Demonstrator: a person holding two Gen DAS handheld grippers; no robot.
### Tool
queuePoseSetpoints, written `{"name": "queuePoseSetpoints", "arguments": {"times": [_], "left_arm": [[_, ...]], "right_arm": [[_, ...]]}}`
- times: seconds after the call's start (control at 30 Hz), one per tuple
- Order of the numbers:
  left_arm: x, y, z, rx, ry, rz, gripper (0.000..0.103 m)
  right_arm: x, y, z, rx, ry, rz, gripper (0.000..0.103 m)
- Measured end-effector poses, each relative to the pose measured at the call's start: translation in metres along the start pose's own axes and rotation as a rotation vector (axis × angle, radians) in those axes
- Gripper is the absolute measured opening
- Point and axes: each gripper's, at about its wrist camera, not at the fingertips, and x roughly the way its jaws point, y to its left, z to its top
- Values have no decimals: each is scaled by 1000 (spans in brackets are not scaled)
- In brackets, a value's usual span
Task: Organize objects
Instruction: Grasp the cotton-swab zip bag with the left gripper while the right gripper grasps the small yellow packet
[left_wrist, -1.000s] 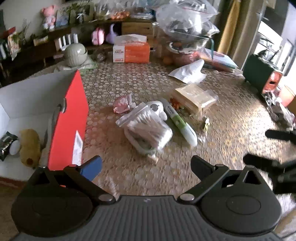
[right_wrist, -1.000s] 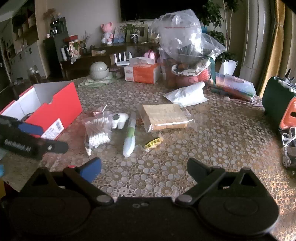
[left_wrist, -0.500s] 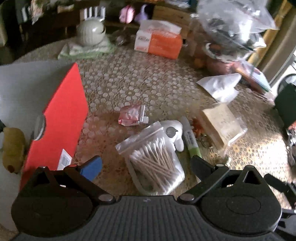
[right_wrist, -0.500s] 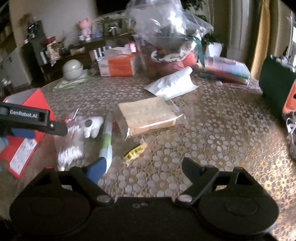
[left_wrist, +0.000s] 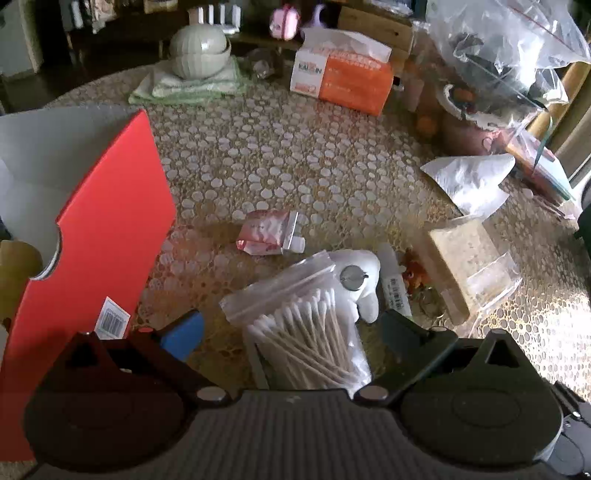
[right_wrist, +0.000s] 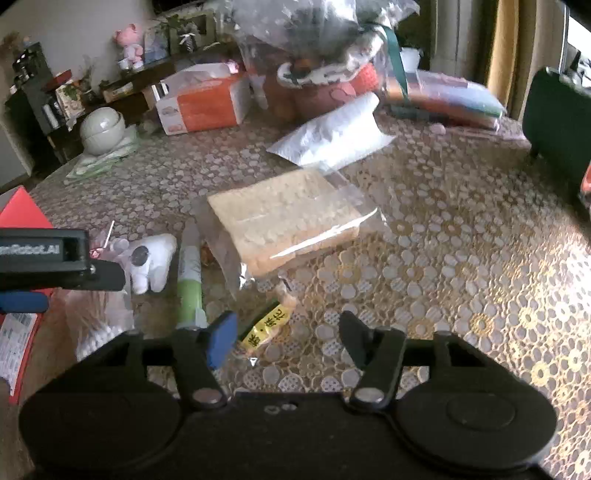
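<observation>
The bag of cotton swabs (left_wrist: 310, 332) lay on the bench (left_wrist: 295, 166) directly ahead of the left hand-held gripper (left_wrist: 291, 332), between its spread jaws, swab sticks running roughly along the line of approach. That gripper stood wide, and its pads seemed clear of the bag. The right hand-held gripper (right_wrist: 284, 338) was nearer the small yellow packet (right_wrist: 267, 325), which lay slantwise just inside its blue finger; its jaws were closing, not yet pressing on the packet.
</observation>
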Motion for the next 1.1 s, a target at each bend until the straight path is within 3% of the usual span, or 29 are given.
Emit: {"name": "queuePoseSetpoints", "arguments": {"times": [0.17,0.27,0.43,0.57,0.63,0.73,1.1], "left_arm": [[2,-8,-3,23,-10,4,101],[5,-7,-5,19,-4,-2,90],[8,-8,-9,54,-1,3,64],[5,-6,-13,83,-25,-1,58],[3,-5,-15,95,-34,-3,50],[-1,-3,-16,110,-36,-23,36],[-22,20,-28,116,-37,-81,35]], "right_arm": [[7,6,-1,-12,5,-24,56],[9,8,0,-20,1,-41,54],[10,15,-2,-53,-9,-96,40],[8,14,-5,-64,-14,-106,28],[6,14,-7,-75,-18,-111,17],[2,10,-10,-81,-25,-97,17],[-32,2,-26,-37,-32,5,17]]}}
